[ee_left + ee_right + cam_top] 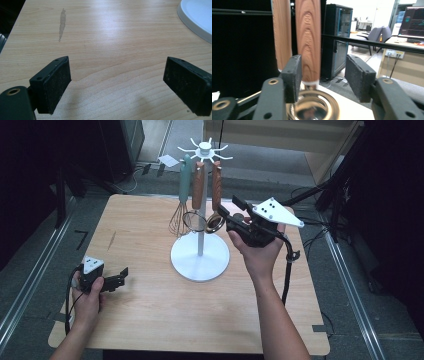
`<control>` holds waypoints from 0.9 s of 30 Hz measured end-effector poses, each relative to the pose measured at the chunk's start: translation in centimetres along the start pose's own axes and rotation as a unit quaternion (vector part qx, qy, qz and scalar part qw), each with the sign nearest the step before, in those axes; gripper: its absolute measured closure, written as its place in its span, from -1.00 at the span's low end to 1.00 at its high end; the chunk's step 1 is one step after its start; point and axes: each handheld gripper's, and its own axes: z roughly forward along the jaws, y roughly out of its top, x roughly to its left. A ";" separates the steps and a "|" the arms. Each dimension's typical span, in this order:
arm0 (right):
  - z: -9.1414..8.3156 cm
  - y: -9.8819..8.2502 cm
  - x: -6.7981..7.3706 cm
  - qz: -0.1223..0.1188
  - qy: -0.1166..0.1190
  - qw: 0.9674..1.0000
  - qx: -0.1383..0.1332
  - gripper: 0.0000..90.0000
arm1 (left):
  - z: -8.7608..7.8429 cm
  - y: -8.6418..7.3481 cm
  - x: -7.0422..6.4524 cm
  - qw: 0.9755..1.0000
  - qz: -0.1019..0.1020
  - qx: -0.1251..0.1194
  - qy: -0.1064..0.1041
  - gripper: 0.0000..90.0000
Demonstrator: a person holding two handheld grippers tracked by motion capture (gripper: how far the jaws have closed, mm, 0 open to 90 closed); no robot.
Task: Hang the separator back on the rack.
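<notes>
A white utensil stand [200, 257] rises from a round base at the table's middle. From its top hooks hang a teal-handled whisk [182, 210], a wooden-handled strainer [196, 220] and a wooden-handled metal ladle [216, 220]. My right gripper [228, 206] is held up beside the ladle. In the right gripper view its jaws [323, 75] are open around the ladle's wooden handle [308, 37], with a gap on the right side and the shiny bowl [314, 107] just below. My left gripper [120, 276] rests low at the table's left, open [117, 82] with nothing between its pads.
The stand's white base [197, 15] lies ahead and right of the left gripper. A dark streak [62, 23] marks the wood at the far left. The strainer's handle [282, 32] hangs close behind the ladle's. Cables trail off the table's right edge [287, 270].
</notes>
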 end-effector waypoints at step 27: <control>-3.6 -7.4 -2.7 0.015 -0.063 0.997 0.034 -0.58 | -0.1 0.0 0.0 1.000 0.003 0.002 -0.004 -0.82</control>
